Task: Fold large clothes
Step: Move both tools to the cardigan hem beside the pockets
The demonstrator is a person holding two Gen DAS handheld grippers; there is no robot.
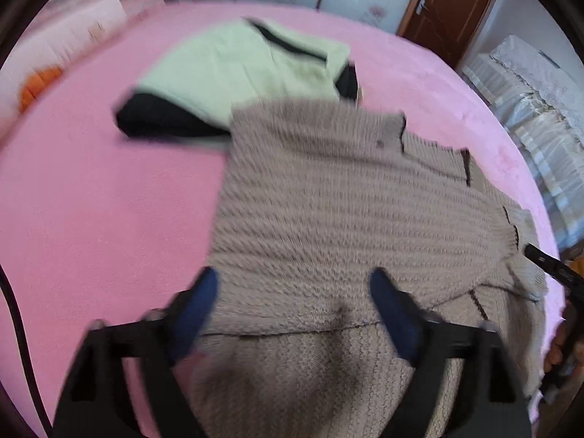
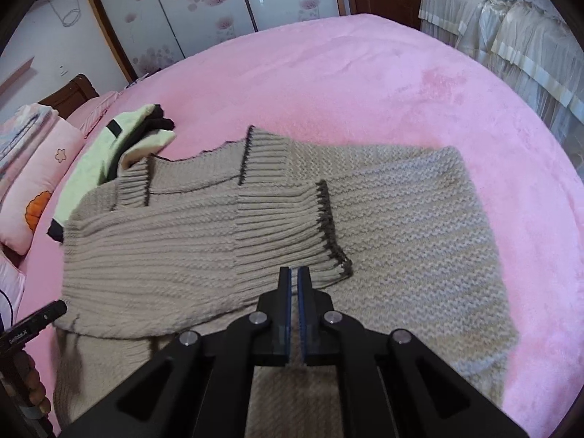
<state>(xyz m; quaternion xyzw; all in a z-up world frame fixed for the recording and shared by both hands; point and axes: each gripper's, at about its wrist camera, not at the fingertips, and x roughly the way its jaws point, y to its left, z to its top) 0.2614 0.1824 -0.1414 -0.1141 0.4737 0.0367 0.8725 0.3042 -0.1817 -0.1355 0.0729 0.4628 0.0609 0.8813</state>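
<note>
- The sweater point(image 2: 226, 241), beige knit with dark trim, lies spread across the pink bed point(image 2: 365, 91), with a ribbed, dark-edged sleeve end point(image 2: 292, 226) folded over its body.
- The left hand-held gripper point(image 1: 295, 292) hangs over the sweater's near part with its blue-padded jaws wide apart; no cloth is between them.
- The right hand-held gripper point(image 2: 294, 273) has its jaws closed, only a thin slit between the blue pads; it points at the sleeve end, and whether it pinches any knit I cannot tell.
- A folded pale green and black garment point(image 1: 241, 69) lies on the bed just beyond the sweater, touching its far edge.
- Pillows point(image 2: 33, 182) lie along the bed's side.
</note>
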